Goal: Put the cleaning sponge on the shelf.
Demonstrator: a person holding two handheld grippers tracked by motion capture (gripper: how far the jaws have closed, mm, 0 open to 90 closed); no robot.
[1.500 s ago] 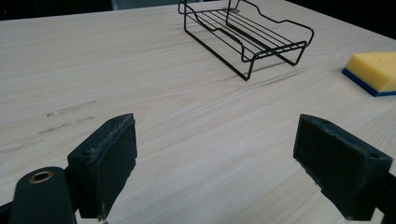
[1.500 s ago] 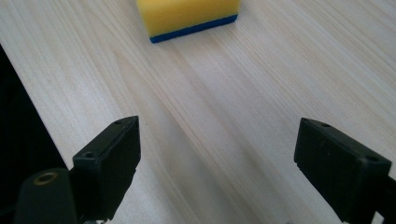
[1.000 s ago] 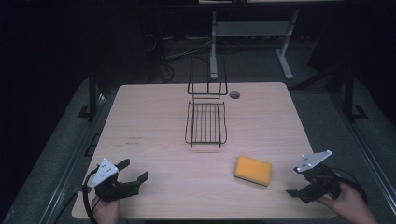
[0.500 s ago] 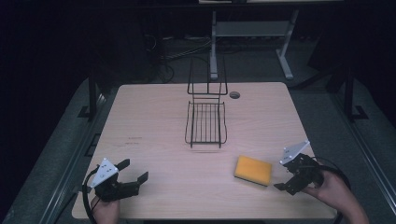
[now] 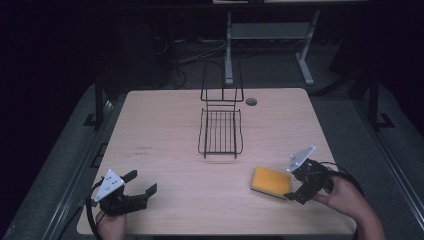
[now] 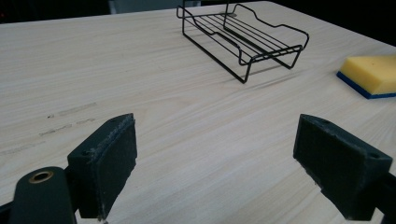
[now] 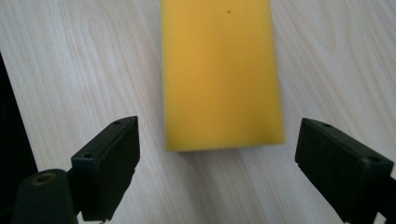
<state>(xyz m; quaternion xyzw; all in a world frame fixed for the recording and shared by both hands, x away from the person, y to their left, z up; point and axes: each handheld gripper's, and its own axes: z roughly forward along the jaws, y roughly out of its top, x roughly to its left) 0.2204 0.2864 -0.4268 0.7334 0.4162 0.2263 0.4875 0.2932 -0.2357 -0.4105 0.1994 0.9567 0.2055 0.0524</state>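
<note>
Dark surroundings frame a pale wooden table (image 5: 165, 130) in the high view: wire rack (image 5: 220, 131) at centre, yellow sponge (image 5: 270, 182) lower right, right gripper (image 5: 292, 187) just beside it, left gripper (image 5: 142, 182) idle lower left. Left gripper view: 2 jaws wide apart, empty. Right gripper view: jaws spread wide, sponge (image 7: 221, 74) ahead, not yet grasped.

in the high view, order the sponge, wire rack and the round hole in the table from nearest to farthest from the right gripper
From the right gripper:
1. Sponge, just to its left, near the table's front edge.
2. Wire rack, mid-table, farther back and left.
3. Round hole, near the far edge.
</note>
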